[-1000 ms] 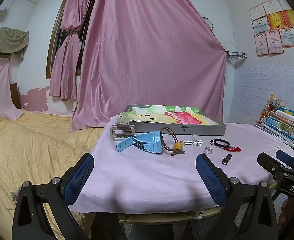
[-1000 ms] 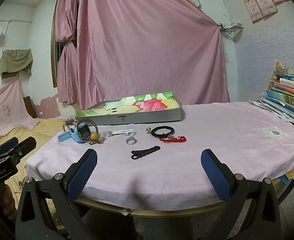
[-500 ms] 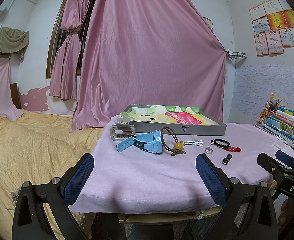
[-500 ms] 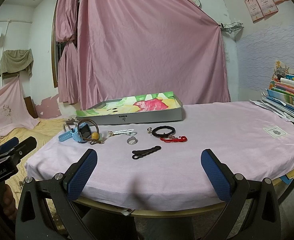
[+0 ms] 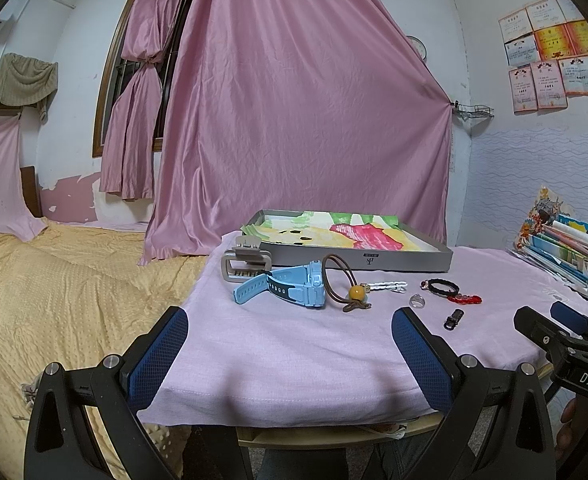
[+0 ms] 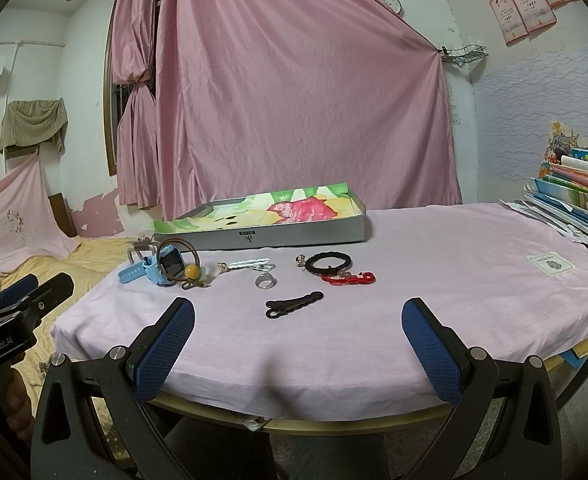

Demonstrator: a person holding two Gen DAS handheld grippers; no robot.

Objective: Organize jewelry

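Both claws are held spread and empty at the near edge of the table (image 6: 454, 240): the left claw (image 5: 290, 344), the right claw (image 6: 298, 344). The jewelry is laid in a row before the grey tray (image 6: 278, 236), nothing inside yet. The black hair clip (image 6: 294, 303), nearest, is probably best pinched across its middle. Open cloth is left to the right, books (image 6: 574, 196) beyond

Silver buckle (image 5: 246, 266) half hidden behind blue watch (image 5: 294, 289); book stack (image 6: 574, 196) cut off.
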